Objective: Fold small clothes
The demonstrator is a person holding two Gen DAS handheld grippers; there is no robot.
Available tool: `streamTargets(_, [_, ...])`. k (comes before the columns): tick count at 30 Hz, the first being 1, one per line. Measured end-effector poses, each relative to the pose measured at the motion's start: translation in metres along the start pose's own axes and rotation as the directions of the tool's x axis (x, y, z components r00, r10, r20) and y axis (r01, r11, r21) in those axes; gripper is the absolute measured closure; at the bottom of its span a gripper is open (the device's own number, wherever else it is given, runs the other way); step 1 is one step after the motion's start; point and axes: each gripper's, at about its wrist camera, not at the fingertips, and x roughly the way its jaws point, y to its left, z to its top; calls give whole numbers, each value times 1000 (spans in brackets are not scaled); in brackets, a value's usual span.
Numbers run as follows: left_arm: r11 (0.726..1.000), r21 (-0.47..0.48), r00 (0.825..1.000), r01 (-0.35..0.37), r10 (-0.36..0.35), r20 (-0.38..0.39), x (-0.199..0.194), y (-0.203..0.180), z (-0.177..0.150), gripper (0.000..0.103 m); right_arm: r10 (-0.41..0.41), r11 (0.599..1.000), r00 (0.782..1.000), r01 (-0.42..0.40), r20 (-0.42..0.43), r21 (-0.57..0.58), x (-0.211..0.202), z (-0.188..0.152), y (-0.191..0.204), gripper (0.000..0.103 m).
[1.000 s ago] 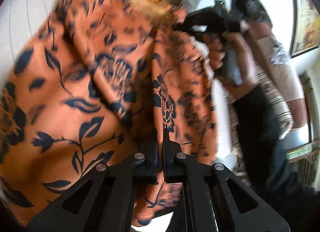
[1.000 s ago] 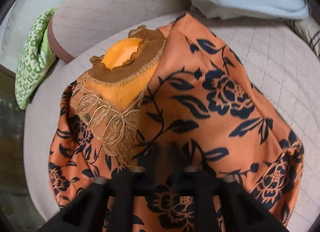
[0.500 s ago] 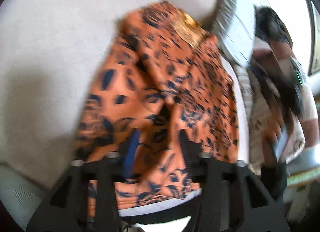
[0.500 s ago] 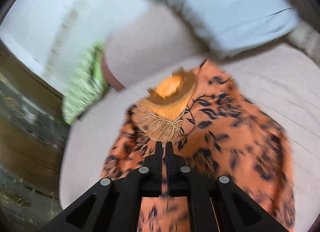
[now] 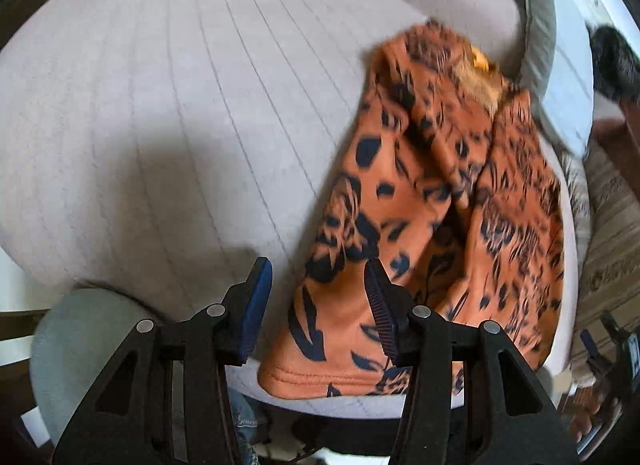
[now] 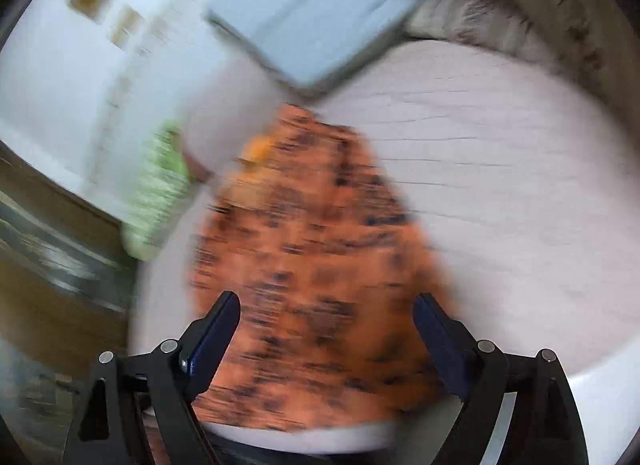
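Both claws, left (image 5: 316, 301) and right (image 6: 326, 339), are opening with nothing gripped; the orange dress (image 5: 436, 225) lies folded on the bed (image 5: 168, 113) (near its edge), where it may slide off.

Both grippers opening, nothing pinched.
Left gripper (image 5: 316, 285) angled steeply down, jaws part-spread; right gripper (image 6: 326, 319) jaws wide, view motion-blurred.
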Motion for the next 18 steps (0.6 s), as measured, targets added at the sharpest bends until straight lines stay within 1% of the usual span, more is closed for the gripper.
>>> streamTargets(1, [1000, 13, 1000, 3, -3, -15, 5, -2, -2, 55, -45, 999, 998, 45, -32, -7, 4, 3, -4, 19])
streamTargets(2, [1000, 23, 1000, -9, 9, -18, 8, -4, -4, 55, -75, 997, 995, 75, -67, 1, 9, 2, -12, 25])
streamTargets(3, [999, 36, 1000, -23, 23, -8, 9, -6, -5, 55, -89, 996, 990, 90, -106, 6, 16, 1, -19, 32])
streamTargets(4, [998, 50, 999, -32, 32, -2, 9, -8, -6, 55, -100, 995, 986, 101, -134, 0, 22, 0, -23, 35])
streamTargets(6, [997, 67, 999, -46, 47, -5, 12, -12, -5, 55, -141, 990, 975, 142, -171, -6, 40, -1, -31, 46])
streamTargets(8, [997, 57, 999, -47, 48, -13, 13, -12, -2, 55, -147, 986, 968, 160, -205, 46, 56, -1, -43, 54])
streamTargets(10, [998, 42, 999, -36, 37, -16, 15, -10, -2, 55, -125, 983, 970, 149, -207, 106, 61, -4, -52, 55])
streamTargets(11, [998, 44, 999, -40, 41, -14, 16, -11, -3, 55, -117, 983, 971, 143, -209, 115, 65, -8, -52, 56])
streamTargets(12, [998, 48, 999, -50, 50, -6, 17, -12, -4, 55, -134, 983, 968, 157, -212, 99, 68, -11, -51, 59])
streamTargets(13, [996, 58, 998, -70, 70, 4, 17, -13, -5, 61, -170, 980, 964, 188, -206, 69, 71, -15, -47, 61])
streamTargets(14, [992, 67, 994, -106, 105, 15, 17, -15, -7, 66, -201, 976, 960, 214, -196, 45, 69, -18, -46, 67])
streamTargets(15, [987, 78, 990, -138, 136, 24, 17, -17, -9, 76, -224, 972, 955, 234, -193, 33, 69, -18, -44, 79])
streamTargets(16, [988, 79, 991, -131, 130, 23, 15, -17, -9, 96, -231, 969, 953, 243, -194, 36, 66, -19, -44, 87])
streamTargets(17, [993, 66, 996, -94, 93, 15, 11, -16, -9, 98, -215, 972, 957, 228, -195, 51, 63, -17, -45, 100])
streamTargets(18, [995, 54, 996, -87, 85, 25, 6, -16, -10, 98, -184, 977, 964, 201, -190, 77, 55, -16, -47, 100])
